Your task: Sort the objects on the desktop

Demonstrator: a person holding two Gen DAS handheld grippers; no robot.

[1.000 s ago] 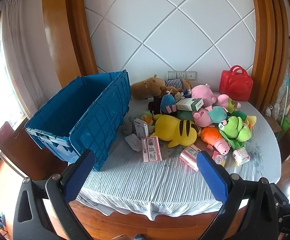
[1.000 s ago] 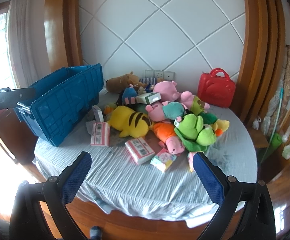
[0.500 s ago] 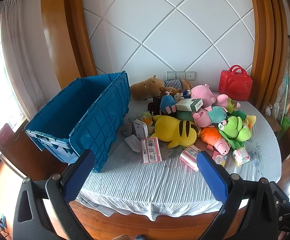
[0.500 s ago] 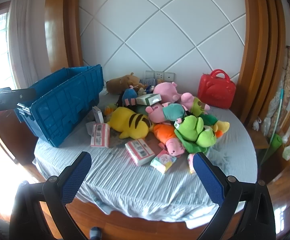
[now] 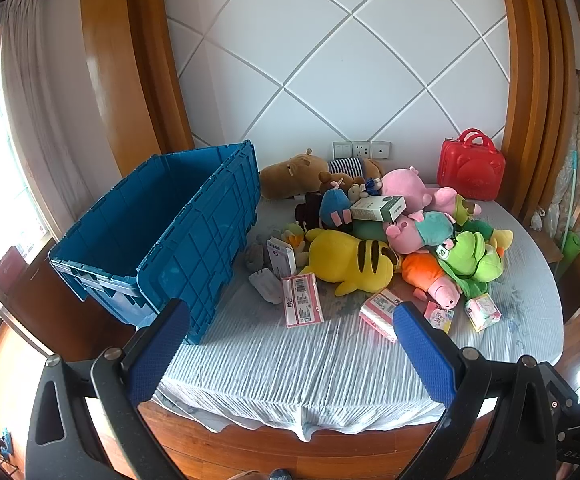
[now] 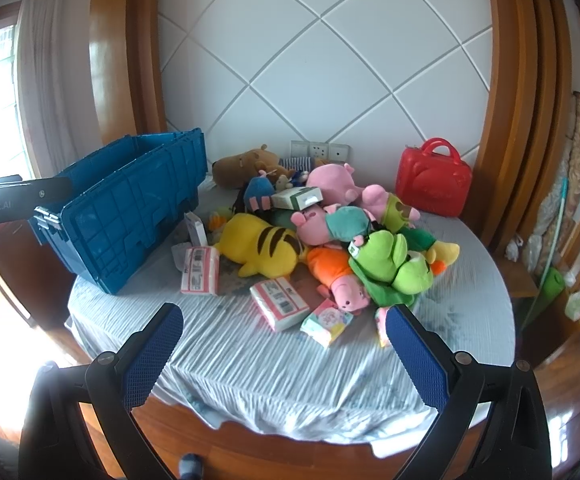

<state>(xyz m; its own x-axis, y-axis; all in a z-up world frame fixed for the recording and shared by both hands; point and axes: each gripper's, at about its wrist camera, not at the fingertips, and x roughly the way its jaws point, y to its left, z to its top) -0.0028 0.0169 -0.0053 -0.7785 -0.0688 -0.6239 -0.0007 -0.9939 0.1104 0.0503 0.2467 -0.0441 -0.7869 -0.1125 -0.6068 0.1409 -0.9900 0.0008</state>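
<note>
A pile of plush toys lies on the table: a yellow striped plush (image 5: pixel 350 260) (image 6: pixel 261 246), a green frog plush (image 5: pixel 470 256) (image 6: pixel 390 260), pink pig plushes (image 5: pixel 404 188) (image 6: pixel 330 178) and a brown plush (image 5: pixel 294 174). Pink tissue packs (image 5: pixel 302 300) (image 6: pixel 199 270) and small boxes lie in front of them. An empty blue crate (image 5: pixel 161 232) (image 6: pixel 125 208) stands at the left. My left gripper (image 5: pixel 290 344) and right gripper (image 6: pixel 281 344) are both open and empty, held back from the table's near edge.
A red case (image 5: pixel 472 170) (image 6: pixel 434 180) stands at the back right by the wall. The table (image 5: pixel 310 372) has a striped light-blue cloth. A green broom (image 5: pixel 570 216) leans at the far right. The left gripper's body (image 6: pixel 13 200) shows at the left.
Both views have drifted very slightly toward the table. Nothing on the table has moved, and both grippers stay open.
</note>
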